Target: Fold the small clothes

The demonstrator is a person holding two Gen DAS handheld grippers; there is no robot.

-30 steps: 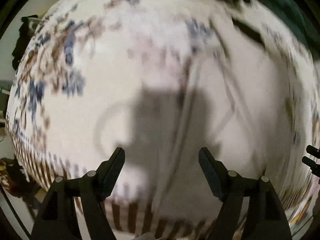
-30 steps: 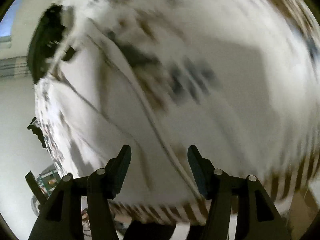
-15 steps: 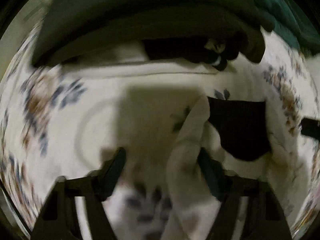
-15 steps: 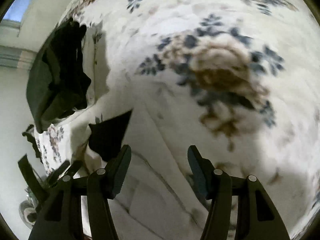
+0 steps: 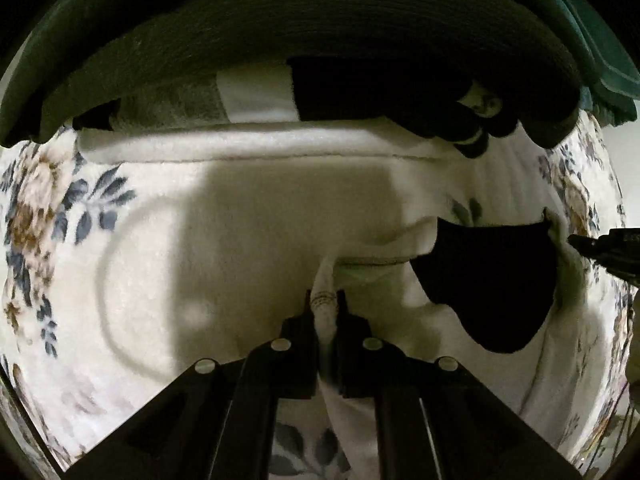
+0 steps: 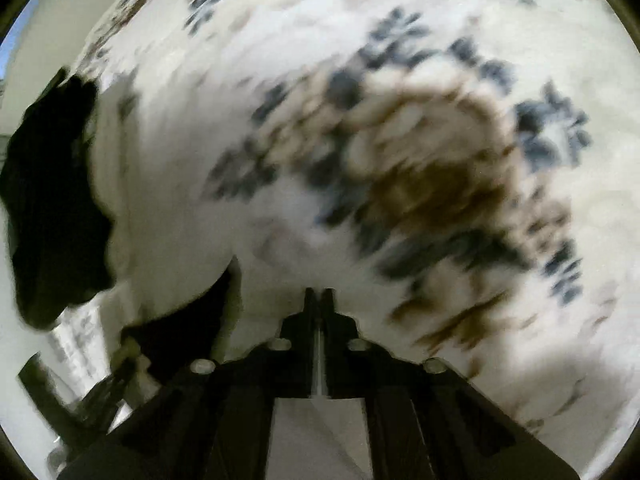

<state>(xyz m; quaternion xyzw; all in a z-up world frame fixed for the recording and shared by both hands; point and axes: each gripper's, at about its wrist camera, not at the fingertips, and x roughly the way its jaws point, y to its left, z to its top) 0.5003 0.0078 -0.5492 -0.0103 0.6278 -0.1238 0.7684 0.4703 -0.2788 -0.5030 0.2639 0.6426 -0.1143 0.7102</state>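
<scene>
the floral blanket [image 5: 120, 272] fills both views, with a dark green folded pile [image 5: 304, 36] now looming along its far edge, where a second ago only blanket showed. the white garment [image 5: 400, 248] lies bunched on the blanket. the left gripper [image 5: 325, 300], wide apart before, is now clamped on a hemmed fold of it. the right gripper [image 6: 319, 296] has closed too, probably pinching white cloth, though that view is blurred.

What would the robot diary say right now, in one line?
step: grab | left claw: shut on white garment | right claw: shut on its hem | on: floral blanket
</scene>
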